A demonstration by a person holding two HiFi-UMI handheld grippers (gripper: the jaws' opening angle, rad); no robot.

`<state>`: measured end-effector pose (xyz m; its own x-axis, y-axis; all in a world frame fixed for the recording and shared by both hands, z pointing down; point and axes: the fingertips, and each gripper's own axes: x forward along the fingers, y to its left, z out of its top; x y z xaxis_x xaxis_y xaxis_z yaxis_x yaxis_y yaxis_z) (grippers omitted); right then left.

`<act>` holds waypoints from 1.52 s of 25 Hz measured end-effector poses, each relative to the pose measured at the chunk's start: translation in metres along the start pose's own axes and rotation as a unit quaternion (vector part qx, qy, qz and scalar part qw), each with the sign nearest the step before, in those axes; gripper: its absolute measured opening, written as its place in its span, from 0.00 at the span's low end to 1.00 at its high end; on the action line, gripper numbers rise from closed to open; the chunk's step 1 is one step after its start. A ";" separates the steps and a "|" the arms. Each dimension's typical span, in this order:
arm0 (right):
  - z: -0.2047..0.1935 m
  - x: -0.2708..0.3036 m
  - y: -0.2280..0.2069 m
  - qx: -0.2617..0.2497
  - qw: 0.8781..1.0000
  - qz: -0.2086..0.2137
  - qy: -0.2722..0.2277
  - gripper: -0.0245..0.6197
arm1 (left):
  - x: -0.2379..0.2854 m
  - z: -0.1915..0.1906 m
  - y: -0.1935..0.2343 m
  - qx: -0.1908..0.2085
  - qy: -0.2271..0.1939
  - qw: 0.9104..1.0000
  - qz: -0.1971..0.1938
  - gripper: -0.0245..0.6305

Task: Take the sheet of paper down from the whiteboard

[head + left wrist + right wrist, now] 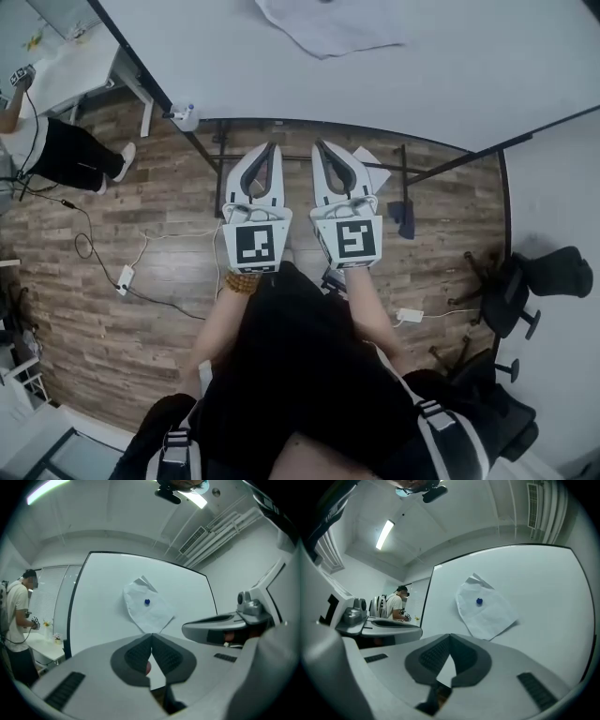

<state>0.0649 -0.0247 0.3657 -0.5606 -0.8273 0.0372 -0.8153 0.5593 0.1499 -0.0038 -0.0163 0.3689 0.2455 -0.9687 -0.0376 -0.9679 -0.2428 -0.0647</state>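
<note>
A crumpled white sheet of paper [330, 25] hangs on the whiteboard [450, 66], pinned by a small blue magnet [147, 602]. The same sheet [486, 609] and magnet [479, 601] show ahead in the right gripper view. Both grippers are held side by side, level, pointing at the board and short of it. My left gripper [273, 147] has its tips together with nothing in them. My right gripper [318, 146] is likewise shut and empty. In the left gripper view the sheet [147, 609] lies just above the closed tips [152, 634].
The whiteboard stands on a black wheeled frame [405, 183] over a wood floor. A black office chair [525, 281] is at the right. Cables and a power strip [124, 277] lie on the floor at left. Another person [56, 150] stands by a white table [75, 66].
</note>
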 end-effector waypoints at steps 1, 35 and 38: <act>-0.001 0.005 -0.002 -0.002 1.000 0.000 0.003 0.04 | 0.005 0.000 0.002 -0.003 -0.002 1.000 -0.001 0.06; 0.061 0.180 -0.053 -0.118 0.990 -0.071 -0.016 0.04 | 0.167 0.020 0.108 -0.059 -0.055 0.994 -0.073 0.06; 0.071 0.185 -0.063 -0.128 0.988 -0.077 -0.030 0.04 | 0.174 0.028 0.111 -0.060 -0.058 0.995 -0.062 0.06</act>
<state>0.0023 -0.2092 0.2926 -0.4469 -0.8924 -0.0620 -0.8326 0.3895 0.3937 -0.0670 -0.2108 0.3276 0.3608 -0.9201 -0.1527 -0.9277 -0.3709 0.0428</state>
